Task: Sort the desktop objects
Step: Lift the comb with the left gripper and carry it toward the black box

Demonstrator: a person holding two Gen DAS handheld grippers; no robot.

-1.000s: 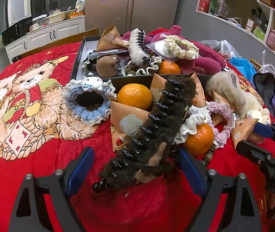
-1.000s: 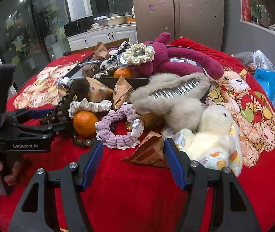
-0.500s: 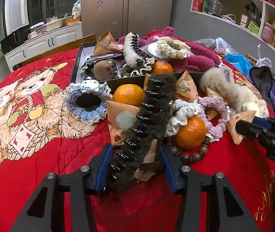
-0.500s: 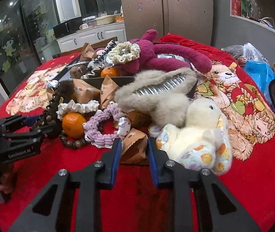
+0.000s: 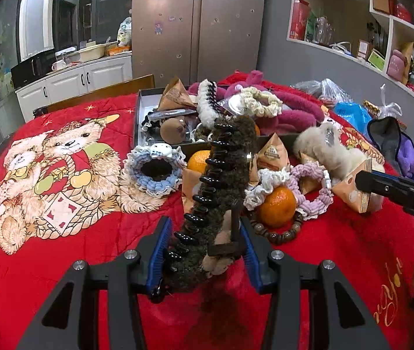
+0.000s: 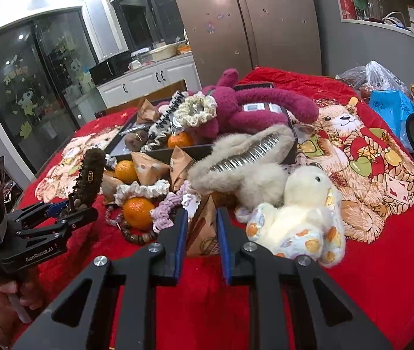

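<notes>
Left tool (image 5: 204, 250) is clamped on the brown claw clip (image 5: 221, 180), lower centre of its view. Right tool (image 6: 199, 239) is clamped on a packet (image 6: 204, 227), lower centre. Both should be lifted straight up, clear of the orange (image 6: 138, 208) and beads (image 6: 137, 237), then carried to the box (image 6: 154, 153).

The box (image 5: 137, 122) sits mid-desk (image 5: 90, 248) — everything is placed from it. In it lie a hair clip (image 5: 207, 102), a scrunchie (image 5: 261, 100) and a plush toy (image 6: 250, 108). Before it sit oranges (image 5: 277, 208), snack packets (image 5: 274, 154) and a bead bracelet (image 5: 280, 234) — to its front right, a stuffed animal (image 6: 300, 213).
</notes>
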